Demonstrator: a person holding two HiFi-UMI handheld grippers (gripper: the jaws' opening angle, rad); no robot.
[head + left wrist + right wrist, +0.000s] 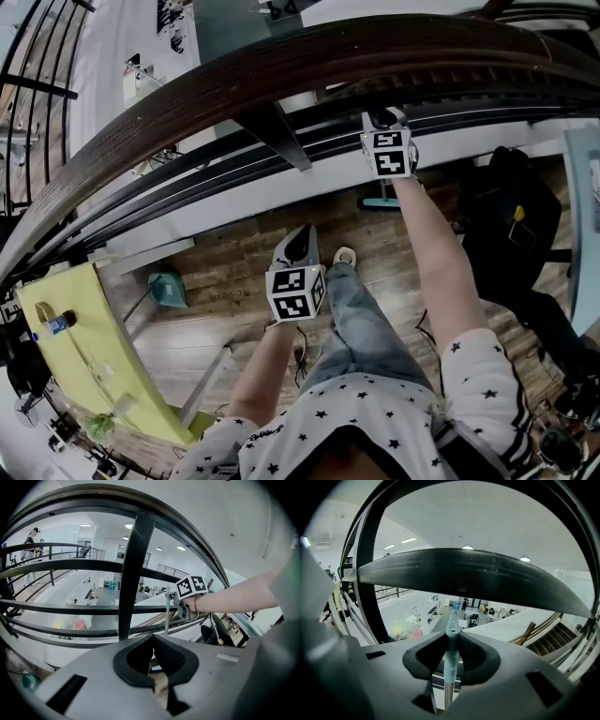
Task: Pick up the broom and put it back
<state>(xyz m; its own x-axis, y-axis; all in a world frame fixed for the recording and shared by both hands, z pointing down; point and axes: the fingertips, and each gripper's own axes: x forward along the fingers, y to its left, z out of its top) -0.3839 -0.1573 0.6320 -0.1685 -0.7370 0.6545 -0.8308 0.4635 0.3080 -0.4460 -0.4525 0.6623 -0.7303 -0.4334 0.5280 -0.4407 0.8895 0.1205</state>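
The broom has a thin metal pole and a teal grip. Its teal head [380,202] rests on the wood floor by the railing's base. My right gripper [384,120] is up at the black rails, shut on the teal grip [450,641], whose tip sticks out beyond the jaws [451,637]. In the left gripper view the pole [167,616] hangs down from the right gripper [187,609]. My left gripper [300,240] hovers lower, above the floor near a shoe; its jaws [153,639] meet with nothing between them.
A curved dark wooden handrail [281,75] tops black rails and a post [131,573] right ahead. A teal dustpan [169,289] stands on the floor at left, by a yellow table [84,347]. A black bag [511,216] lies at right.
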